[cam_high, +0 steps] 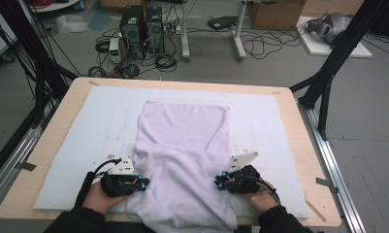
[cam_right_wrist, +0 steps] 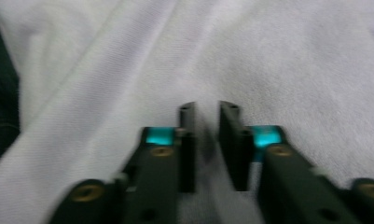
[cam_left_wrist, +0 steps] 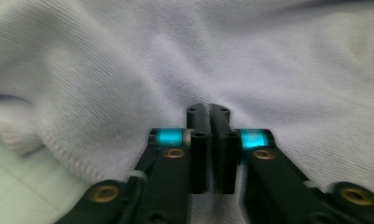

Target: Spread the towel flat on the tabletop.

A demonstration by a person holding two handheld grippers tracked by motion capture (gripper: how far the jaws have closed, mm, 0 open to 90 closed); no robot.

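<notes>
Both claws at the near edges of a pale towel, partway through what looks like a fold.

In the high view we see the towel (cam_high: 182, 160) lying lengthwise down the middle of the frame on the white mat (cam_high: 85, 126) that covers the table (cam_high: 46, 145), its near end hanging past the bottom edge. A fold line crosses its middle, so we judge that one fold is made; squaring up and further folds seem left. The left claw (cam_high: 142, 183) sits at the towel's lower-left edge, its jaws pressed together; whether cloth is pinched we cannot tell. The right claw (cam_high: 218, 183) sits at the lower-right edge, jaws a little apart with cloth showing between them, not yet clamped.
</notes>
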